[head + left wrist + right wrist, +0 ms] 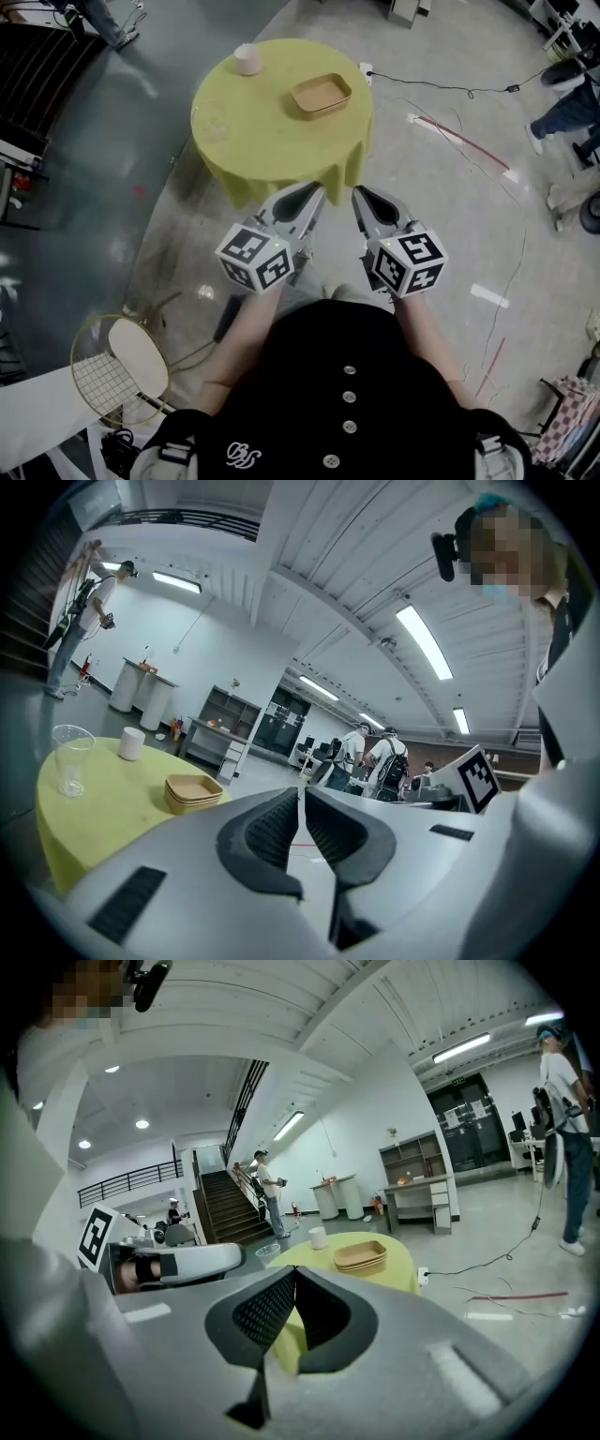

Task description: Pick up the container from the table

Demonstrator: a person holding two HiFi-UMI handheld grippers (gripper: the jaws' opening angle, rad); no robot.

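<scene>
Head view has both grippers out in front of the person, short of the round worktop (272, 131), and neither one is carrying anything. Left gripper (314, 194) is clenched, and the left gripper view shows its ribbed pads meeting with nothing between them. Right gripper (361, 194) is the same story, pinched tight on empty air. The container (322, 96), a shallow tan tray, sits ahead of both grippers and well apart from them. It lies toward the far side of the yellow-green tablecloth (281, 183), roughly on a line between the two.

Now, the hazards. Biggest one, I'd say, is those jaws arriving closed. A clenched gripper meeting that rim would shove it, and a light tray on cloth looks ready to skate away, maybe off the far edge. In the left gripper view the container (192, 792) shows layered rims, so it may be a nested stack. A pinch on the top lip alone could peel one tray off and leave the rest behind.

Watch the clear plastic cup (214, 120) too, ahead and to the left of the left gripper, hard to see and easy to clip with a wide swing. The white cup (247, 59) sits beyond it, less exposed. And the cloth drapes down right in front of both grippers. Come in low, snag that hem, and everything on top gets dragged.
</scene>
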